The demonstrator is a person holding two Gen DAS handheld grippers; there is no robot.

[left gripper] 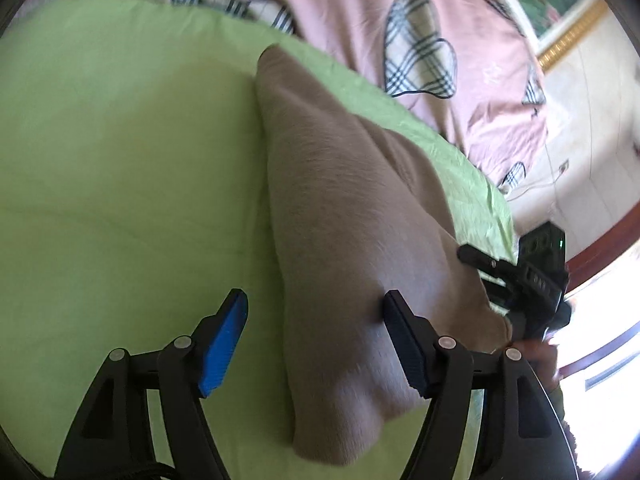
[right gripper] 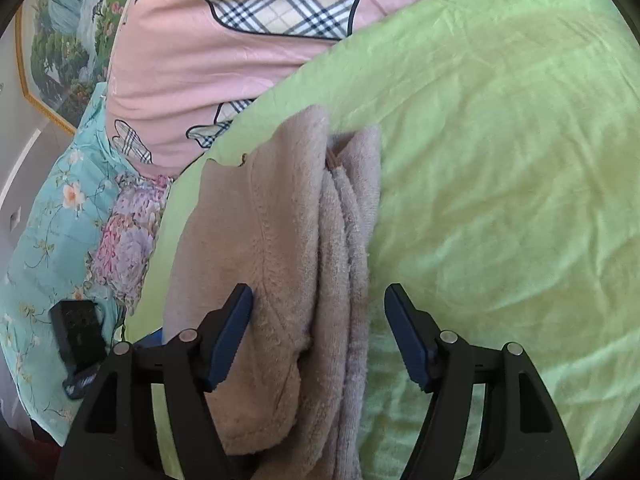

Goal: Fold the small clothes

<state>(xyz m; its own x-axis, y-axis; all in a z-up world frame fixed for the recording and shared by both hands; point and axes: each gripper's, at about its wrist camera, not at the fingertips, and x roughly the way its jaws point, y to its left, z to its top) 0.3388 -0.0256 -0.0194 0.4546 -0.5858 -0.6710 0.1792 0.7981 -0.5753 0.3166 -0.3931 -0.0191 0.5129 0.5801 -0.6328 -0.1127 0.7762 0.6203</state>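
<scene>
A beige fleece garment (left gripper: 344, 232) lies folded in a long strip on a green sheet (left gripper: 120, 160). In the left wrist view my left gripper (left gripper: 316, 344) is open, its jaws wide apart over the garment's near end, with the right finger (left gripper: 404, 344) against the cloth. The right gripper (left gripper: 516, 276) shows at the garment's right edge. In the right wrist view the garment (right gripper: 288, 240) shows stacked folded layers, and my right gripper (right gripper: 318, 332) is open astride its near end, holding nothing.
A pink quilt with plaid hearts (left gripper: 420, 40) lies beyond the green sheet (right gripper: 500, 160). A floral turquoise cloth (right gripper: 60, 220) lies at the left with a black device (right gripper: 80, 332) on it. A framed picture (right gripper: 60, 40) hangs on the wall.
</scene>
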